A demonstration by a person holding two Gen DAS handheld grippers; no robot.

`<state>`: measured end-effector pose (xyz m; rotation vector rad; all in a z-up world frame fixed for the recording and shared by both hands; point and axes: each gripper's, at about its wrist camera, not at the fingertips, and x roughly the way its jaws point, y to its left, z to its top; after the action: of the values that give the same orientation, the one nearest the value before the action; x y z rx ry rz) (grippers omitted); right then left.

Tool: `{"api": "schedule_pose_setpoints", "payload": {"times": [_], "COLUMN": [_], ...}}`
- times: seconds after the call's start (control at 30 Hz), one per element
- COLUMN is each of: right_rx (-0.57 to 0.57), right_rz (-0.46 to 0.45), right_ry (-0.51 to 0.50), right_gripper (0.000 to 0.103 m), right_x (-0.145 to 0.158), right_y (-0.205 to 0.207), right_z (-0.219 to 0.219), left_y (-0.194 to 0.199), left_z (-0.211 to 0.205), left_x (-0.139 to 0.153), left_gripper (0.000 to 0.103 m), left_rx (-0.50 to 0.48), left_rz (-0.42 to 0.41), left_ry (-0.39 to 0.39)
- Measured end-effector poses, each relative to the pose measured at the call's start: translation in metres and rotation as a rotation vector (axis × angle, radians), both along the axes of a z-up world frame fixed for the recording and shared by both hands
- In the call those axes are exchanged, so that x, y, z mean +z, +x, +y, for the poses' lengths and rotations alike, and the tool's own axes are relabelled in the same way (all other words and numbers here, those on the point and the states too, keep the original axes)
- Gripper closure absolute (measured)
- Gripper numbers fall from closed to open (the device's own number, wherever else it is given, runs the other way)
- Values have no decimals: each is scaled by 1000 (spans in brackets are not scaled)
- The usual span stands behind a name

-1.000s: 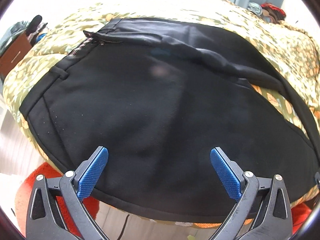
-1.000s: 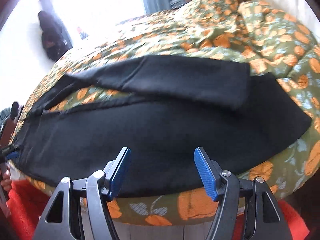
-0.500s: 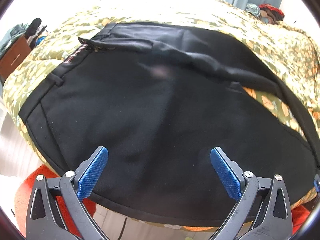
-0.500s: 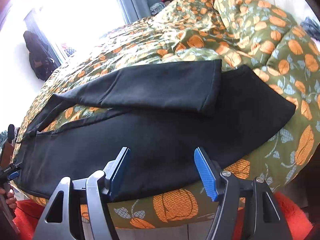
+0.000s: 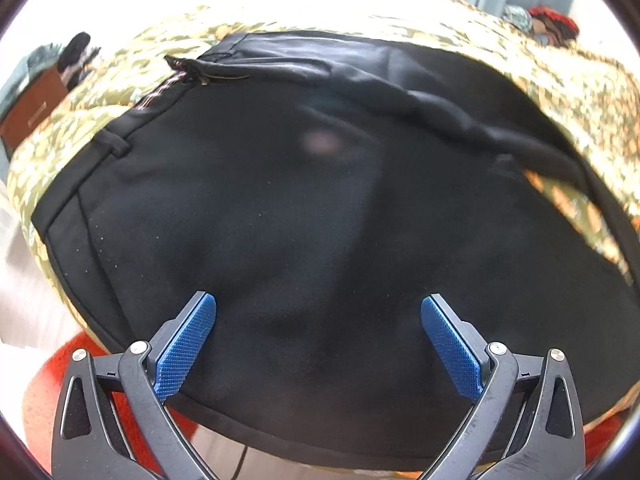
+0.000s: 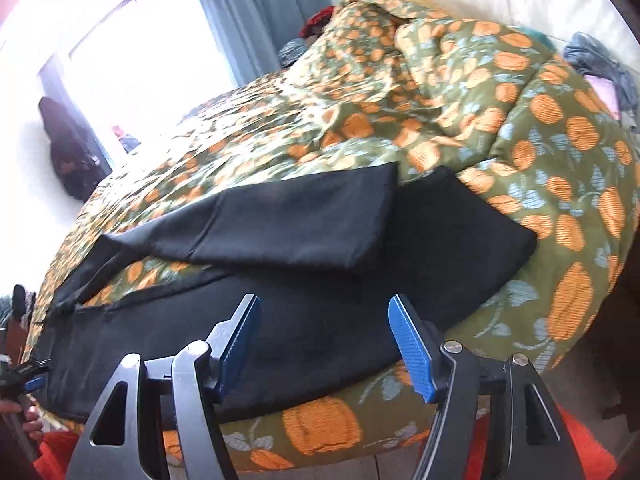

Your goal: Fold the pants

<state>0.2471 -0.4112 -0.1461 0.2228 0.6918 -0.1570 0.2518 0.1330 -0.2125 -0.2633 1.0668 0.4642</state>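
Pants (image 6: 280,320) flat on bed (image 6: 520,152) for folding; both hand-held grippers (image 5: 318,340) (image 6: 324,344) spread, empty, at 6 o'clock.

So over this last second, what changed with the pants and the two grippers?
The right gripper drew back and up, so more of the quilt shows beyond the black pants. Nothing was gripped or released. The left gripper hardly shifted, both stayed open, and the pants lay as before.

Bright window (image 6: 132,64) with grey-blue curtains (image 6: 256,12) behind a bed under a green, orange-patterned quilt (image 6: 540,128); red rug (image 6: 580,440) on the floor; brown cabinet (image 5: 32,112) at left.
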Motion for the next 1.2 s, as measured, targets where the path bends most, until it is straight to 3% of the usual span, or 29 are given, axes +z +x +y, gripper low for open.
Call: {"api": "schedule_pose_setpoints", "payload": {"times": [0.1, 0.2, 0.3, 0.4, 0.47, 0.57, 0.6, 0.63, 0.67, 0.8, 0.93, 1.07, 1.2], "right_rx": [97, 189, 191, -2, -157, -272, -305, -342, -355, -273, -102, 10, 61], "right_rz": [27, 54, 59, 42, -1, -66, -57, -25, -16, -72, -152, -201, -224], "right_ry": [40, 211, 335, 417, 545, 638, 635, 597, 586, 553, 417, 334, 301], "right_gripper": [37, 37, 37, 37, 37, 39, 45, 79, 98, 98, 98, 98, 98], "right_x": [-6, -13, -21, -30, -38, -41, -42, -42, -42, -21, 28, 60, 70], "right_y": [10, 30, 52, 71, 74, 77, 79, 80, 80, 66, 47, 32, 20], "right_z": [20, 39, 44, 16, -11, -29, -31, -32, -33, -27, -3, 18, 33], "left_y": [1, 2, 1, 1, -1, -1, 0, 0, 1, 3, 11, 49, 112], "left_z": [-7, -5, -5, -6, -7, -11, -11, -12, -12, -11, -11, -25, -32], "left_x": [-3, -4, -5, -5, -5, -7, -8, -8, -7, 2, 28, 52, 63], "left_gripper": [1, 0, 0, 0, 0, 0, 0, 0, 0, 1, 1, 1, 1], "left_rx": [-21, -20, -20, -22, -22, -20, -18, -16, -13, 4, 10, -75, -140], "left_rz": [0, -2, -1, -1, -4, -4, -3, -1, 1, 19, -60, -111, -144], "left_ry": [45, 38, 38, 50, 56, 76, 82, 87, 88, 66, -41, -201, -408]}}
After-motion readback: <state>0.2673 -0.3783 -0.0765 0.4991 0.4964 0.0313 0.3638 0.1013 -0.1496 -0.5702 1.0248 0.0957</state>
